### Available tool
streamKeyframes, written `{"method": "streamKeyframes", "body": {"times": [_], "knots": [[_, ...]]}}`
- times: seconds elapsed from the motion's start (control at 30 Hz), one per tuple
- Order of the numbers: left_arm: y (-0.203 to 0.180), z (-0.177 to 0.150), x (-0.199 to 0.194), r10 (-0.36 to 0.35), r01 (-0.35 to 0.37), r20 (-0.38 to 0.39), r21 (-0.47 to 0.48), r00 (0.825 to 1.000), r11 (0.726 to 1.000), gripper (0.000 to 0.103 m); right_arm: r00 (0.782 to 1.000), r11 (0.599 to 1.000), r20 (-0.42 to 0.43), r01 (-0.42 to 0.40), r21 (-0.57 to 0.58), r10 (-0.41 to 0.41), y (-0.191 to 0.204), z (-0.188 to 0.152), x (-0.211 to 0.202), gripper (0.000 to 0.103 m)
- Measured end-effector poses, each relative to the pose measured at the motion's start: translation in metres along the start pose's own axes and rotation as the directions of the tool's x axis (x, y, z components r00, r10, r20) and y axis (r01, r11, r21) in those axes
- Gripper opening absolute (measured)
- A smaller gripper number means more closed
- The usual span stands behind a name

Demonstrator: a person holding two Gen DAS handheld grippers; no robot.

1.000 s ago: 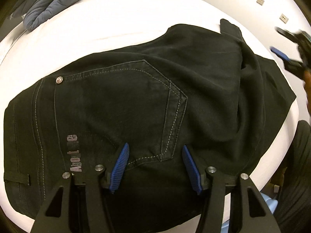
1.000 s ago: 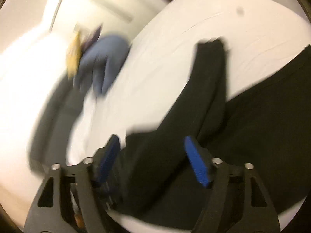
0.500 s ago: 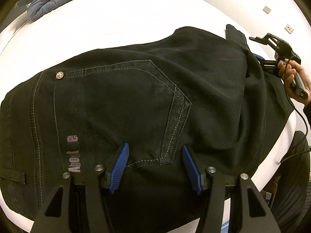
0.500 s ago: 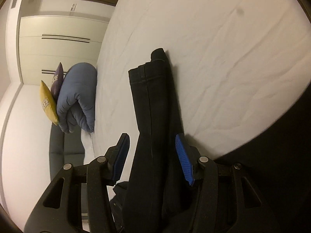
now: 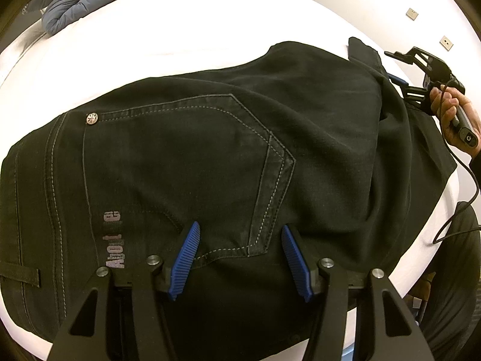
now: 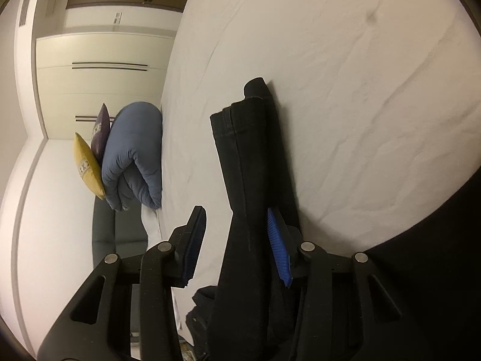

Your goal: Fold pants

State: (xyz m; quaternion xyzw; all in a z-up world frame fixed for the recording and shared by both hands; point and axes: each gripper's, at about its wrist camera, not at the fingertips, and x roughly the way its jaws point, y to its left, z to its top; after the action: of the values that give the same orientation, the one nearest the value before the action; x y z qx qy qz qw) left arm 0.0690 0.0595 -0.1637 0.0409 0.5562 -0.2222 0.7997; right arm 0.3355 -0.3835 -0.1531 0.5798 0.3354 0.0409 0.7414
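Note:
Black pants lie spread on a white bed, back pocket up. My left gripper is open and hovers over the pocket's lower edge near the waistband. My right gripper is open, rolled sideways, with a folded pant leg end standing between its fingers; its hem points away across the sheet. The right gripper also shows at the far right of the left wrist view, held by a hand beside the pants' far edge.
A blue folded duvet with a yellow pillow and a purple pillow sits at the bed's far end. A cable hangs from the right gripper over the bed's right edge. White wardrobe doors stand behind.
My right gripper swung in from a blurred sweep, rolled sideways and settled around the pant leg end. My left gripper stayed over the pocket, open throughout.

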Motion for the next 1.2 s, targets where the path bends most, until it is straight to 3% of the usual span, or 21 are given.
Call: {"method": "streamKeyframes", "body": {"times": [0.2,0.37,0.53,0.57,0.67,0.73,0.83,0.97,1.07,1.2], "knots": [[-0.002,0.001,0.001,0.002,-0.002,0.001,0.005,1.0,1.0,0.059,0.991,0.998,-0.125,0.049,-0.043,-0.054,0.008,-0.022,0.018,0.04],[-0.004,0.002,0.001,0.002,-0.002,-0.001,0.006,1.0,1.0,0.059,0.999,0.999,-0.038,-0.023,0.04,0.024,-0.008,-0.013,0.028,0.04],[-0.004,0.003,0.002,0.004,-0.004,-0.002,0.007,1.0,1.0,0.059,0.999,0.999,0.022,-0.033,0.027,0.032,-0.013,0.004,0.03,0.034],[-0.005,0.004,0.002,0.004,-0.004,-0.003,0.008,1.0,1.0,0.059,0.999,0.999,0.033,-0.031,0.034,0.03,-0.014,0.007,0.031,0.03],[-0.005,0.004,0.003,0.007,-0.007,-0.006,0.009,1.0,1.0,0.06,0.999,1.0,0.027,0.022,0.001,-0.022,-0.011,0.013,0.034,0.003],[-0.006,0.005,0.003,0.01,-0.01,-0.007,0.012,1.0,1.0,0.06,0.997,0.995,0.032,0.067,-0.07,-0.065,-0.001,0.009,0.028,0.002],[-0.008,0.005,0.004,0.012,-0.012,-0.008,0.015,1.0,1.0,0.06,0.992,0.988,0.091,0.103,-0.113,-0.093,0.007,0.006,0.002,0.002],[-0.008,0.005,0.004,0.013,-0.013,-0.008,0.016,1.0,1.0,0.06,0.976,0.986,0.207,0.099,-0.133,-0.07,0.018,-0.004,-0.056,0.002],[-0.008,0.005,0.004,0.009,-0.009,-0.007,0.015,1.0,1.0,0.06,0.955,0.99,0.295,0.063,-0.124,-0.024,0.016,-0.021,-0.118,0.002],[-0.005,0.006,0.002,-0.005,0.005,-0.009,0.006,1.0,1.0,0.06,0.928,0.995,0.372,0.054,-0.085,-0.019,0.002,-0.051,-0.179,0.002]]}}
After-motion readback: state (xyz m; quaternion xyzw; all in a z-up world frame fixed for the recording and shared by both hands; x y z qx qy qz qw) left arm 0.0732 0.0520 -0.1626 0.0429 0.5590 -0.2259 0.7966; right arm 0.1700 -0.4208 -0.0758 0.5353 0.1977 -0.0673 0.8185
